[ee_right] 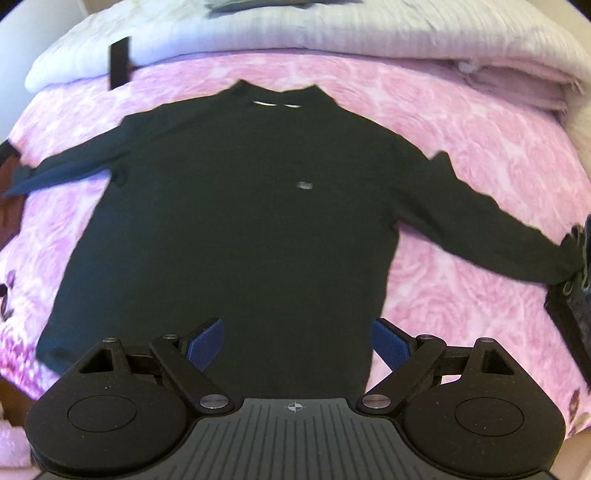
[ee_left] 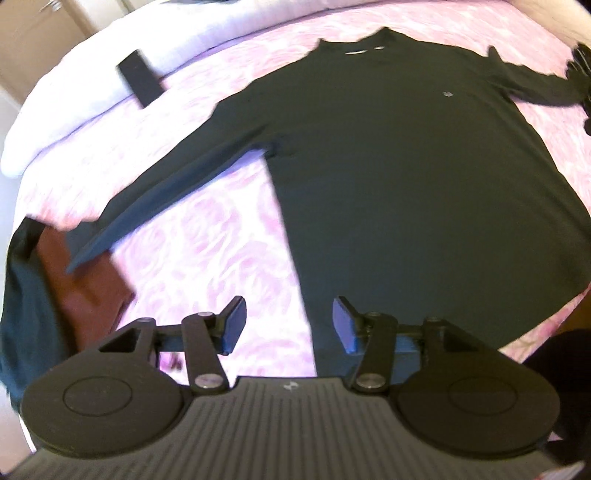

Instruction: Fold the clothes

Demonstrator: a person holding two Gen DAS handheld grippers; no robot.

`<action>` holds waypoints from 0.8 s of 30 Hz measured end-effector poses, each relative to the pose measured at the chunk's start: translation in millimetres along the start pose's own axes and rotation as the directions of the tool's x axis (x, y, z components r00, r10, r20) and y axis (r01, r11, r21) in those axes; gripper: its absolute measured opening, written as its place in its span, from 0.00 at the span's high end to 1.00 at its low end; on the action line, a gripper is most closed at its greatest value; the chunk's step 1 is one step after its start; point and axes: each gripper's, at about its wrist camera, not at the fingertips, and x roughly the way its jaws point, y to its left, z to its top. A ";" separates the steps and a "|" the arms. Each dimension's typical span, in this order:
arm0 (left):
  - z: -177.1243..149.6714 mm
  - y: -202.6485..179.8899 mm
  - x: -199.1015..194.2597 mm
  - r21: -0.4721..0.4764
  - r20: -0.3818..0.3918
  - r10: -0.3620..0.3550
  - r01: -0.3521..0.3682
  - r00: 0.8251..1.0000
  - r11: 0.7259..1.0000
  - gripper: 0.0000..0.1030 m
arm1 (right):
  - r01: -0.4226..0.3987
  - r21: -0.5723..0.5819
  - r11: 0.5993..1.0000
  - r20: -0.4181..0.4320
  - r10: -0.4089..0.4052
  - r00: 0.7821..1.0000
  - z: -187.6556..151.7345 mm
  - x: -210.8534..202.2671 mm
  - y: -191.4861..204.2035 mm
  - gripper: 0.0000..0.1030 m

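Observation:
A dark long-sleeved shirt [ee_left: 406,166] [ee_right: 240,221] lies front up and spread flat on the pink floral bedspread [ee_left: 207,243] [ee_right: 461,155], sleeves stretched out to both sides and collar towards the far end. In the left wrist view my left gripper [ee_left: 288,321] hovers open above the shirt's lower left edge, with nothing between its blue pads. In the right wrist view my right gripper [ee_right: 299,343] stands wide open above the shirt's hem, holding nothing. Neither gripper touches the cloth.
A folded white blanket [ee_right: 332,33] [ee_left: 92,74] lies across the far end of the bed with a black rectangular object [ee_left: 140,77] [ee_right: 120,62] by it. A brown garment [ee_left: 88,288] and a dark one [ee_left: 26,295] lie at the left sleeve's end. A dark item [ee_right: 576,288] sits at the right cuff.

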 end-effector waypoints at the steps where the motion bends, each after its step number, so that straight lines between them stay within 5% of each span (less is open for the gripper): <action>1: -7.2 1.1 -5.9 -0.021 0.000 0.005 -0.005 1.000 1.000 0.54 | 0.003 -0.018 1.000 0.001 -0.003 1.000 -1.5 -5.3 6.6 0.13; 7: -46.5 -16.5 -47.9 -0.157 0.002 0.030 -0.030 1.000 0.987 0.54 | -0.001 -0.093 0.996 0.021 0.003 1.000 -19.7 -35.4 14.7 0.13; 16: -77.0 -102.0 -117.0 -0.286 0.036 0.088 -0.074 0.995 0.955 0.52 | -0.007 -0.135 0.991 0.057 0.014 0.998 -86.5 -85.3 -39.9 0.13; 24: -66.5 -156.3 -155.4 -0.262 0.080 0.083 -0.059 0.993 0.963 0.52 | -0.056 -0.160 0.985 0.035 0.063 0.997 -129.8 -115.0 -67.7 0.13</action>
